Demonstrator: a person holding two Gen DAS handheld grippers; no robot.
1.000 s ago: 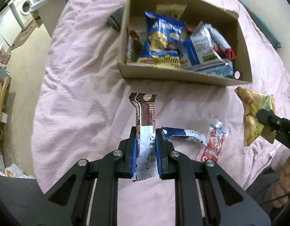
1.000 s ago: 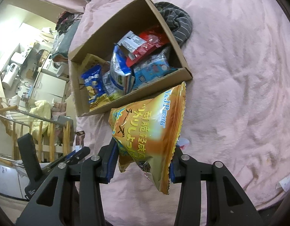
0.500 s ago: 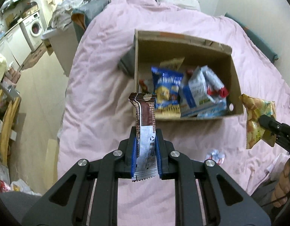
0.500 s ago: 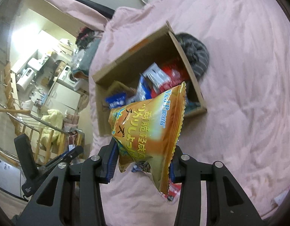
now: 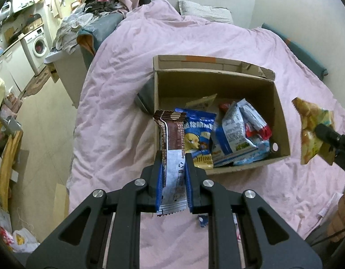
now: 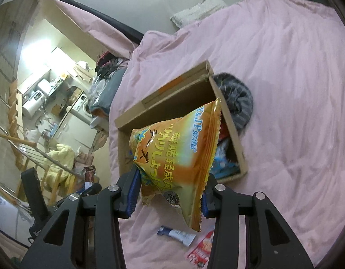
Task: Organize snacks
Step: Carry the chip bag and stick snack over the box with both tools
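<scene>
- holding: left claw (image 5: 173,174) clamped on brown snack bar (image 5: 172,143); right claw (image 6: 170,192) pinching orange chip bag (image 6: 176,154) by its lower part, both above the bed (image 5: 118,103).
- risk: bag hangs loose and could slip; bar may catch the near wall of the cardboard box (image 5: 282,121).
- room: box back half bare; loose packets (image 6: 176,238) lie on the bed nearby.

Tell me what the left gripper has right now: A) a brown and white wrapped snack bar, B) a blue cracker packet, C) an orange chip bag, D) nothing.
A: the left gripper is shut on the brown and white snack bar, which stands up between its fingers; the orange chip bag is in the right gripper.
</scene>
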